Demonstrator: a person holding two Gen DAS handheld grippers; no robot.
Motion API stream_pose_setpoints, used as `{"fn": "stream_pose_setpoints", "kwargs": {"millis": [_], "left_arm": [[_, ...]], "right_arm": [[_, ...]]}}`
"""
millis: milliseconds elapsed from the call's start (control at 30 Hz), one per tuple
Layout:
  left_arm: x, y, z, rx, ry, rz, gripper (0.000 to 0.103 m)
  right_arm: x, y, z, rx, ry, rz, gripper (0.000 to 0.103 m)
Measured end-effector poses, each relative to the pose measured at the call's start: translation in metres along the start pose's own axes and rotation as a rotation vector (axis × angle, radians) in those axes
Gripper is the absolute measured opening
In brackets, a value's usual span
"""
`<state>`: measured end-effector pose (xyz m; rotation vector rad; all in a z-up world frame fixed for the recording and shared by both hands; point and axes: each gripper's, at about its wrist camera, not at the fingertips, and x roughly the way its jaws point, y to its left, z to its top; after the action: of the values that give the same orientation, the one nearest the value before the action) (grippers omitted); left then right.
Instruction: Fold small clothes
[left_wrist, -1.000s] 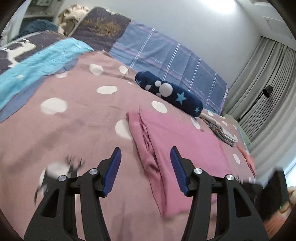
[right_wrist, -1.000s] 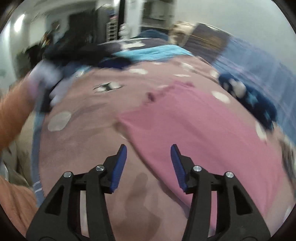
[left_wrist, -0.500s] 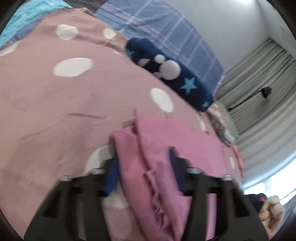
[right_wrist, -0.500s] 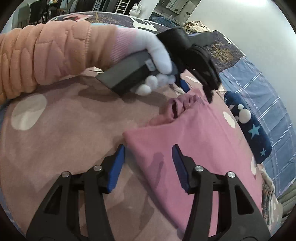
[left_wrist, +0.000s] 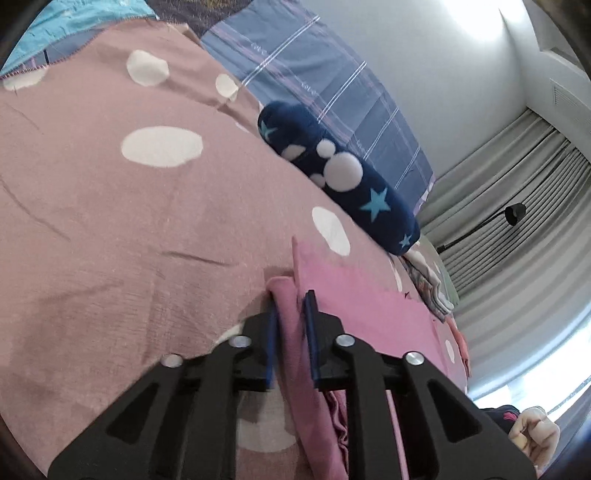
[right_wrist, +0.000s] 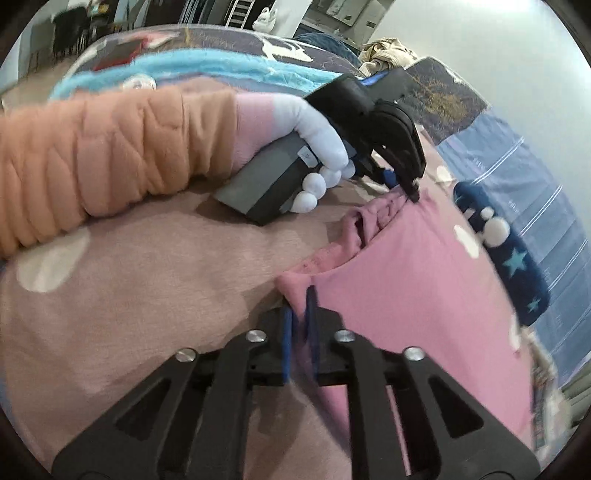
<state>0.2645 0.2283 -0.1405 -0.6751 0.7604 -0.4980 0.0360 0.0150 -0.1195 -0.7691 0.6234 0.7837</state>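
Observation:
A pink garment (left_wrist: 365, 314) lies flat on a mauve bedspread with white dots (left_wrist: 110, 229). My left gripper (left_wrist: 291, 314) is shut on the bunched near corner of the garment. In the right wrist view the garment (right_wrist: 413, 295) spreads to the right. My right gripper (right_wrist: 299, 314) is shut on its other near corner. The left gripper also shows in the right wrist view (right_wrist: 402, 184), held by a gloved hand, pinching the far corner.
A dark blue roll pillow with stars (left_wrist: 343, 177) lies beyond the garment, also in the right wrist view (right_wrist: 509, 258). Folded clothes (left_wrist: 432, 291) sit at the right. A blue striped sheet (left_wrist: 332, 92) and a turquoise blanket (right_wrist: 207, 70) lie behind. Grey curtains (left_wrist: 517, 206) hang at the right.
Both grippers moved down onto the garment's near edge and closed on its two corners. The cloth bunched up at the left gripper.

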Motion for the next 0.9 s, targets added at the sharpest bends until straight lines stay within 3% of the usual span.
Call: {"fn": "stream_pose_setpoints", "kwargs": {"millis": [100,233,333,600,767,900], "left_arm": [[-0.007,0.002,-0.002,-0.014,-0.006,-0.04,0.037],[0.001,-0.005,-0.007,0.018,0.071,-0.069,0.042],[0.008,-0.019,-0.012,0.09,0.116,-0.081,0.052],[0.009,-0.014,-0.016,0.088,0.128,-0.119,0.052],[0.008,-0.015,-0.017,0.095,0.128,-0.109,0.052],[0.011,-0.014,-0.015,0.086,0.13,-0.098,0.043]], "right_arm": [[-0.016,-0.003,-0.007,0.038,-0.027,-0.004,0.021],[-0.024,-0.011,-0.021,0.087,0.015,-0.053,0.038],[-0.018,-0.012,-0.024,0.104,0.046,-0.06,0.04],[0.004,0.004,0.001,0.083,0.051,-0.14,0.041],[0.014,0.021,0.011,0.012,0.056,-0.282,0.052],[0.018,0.005,0.012,0.101,0.061,-0.206,0.046]]}}
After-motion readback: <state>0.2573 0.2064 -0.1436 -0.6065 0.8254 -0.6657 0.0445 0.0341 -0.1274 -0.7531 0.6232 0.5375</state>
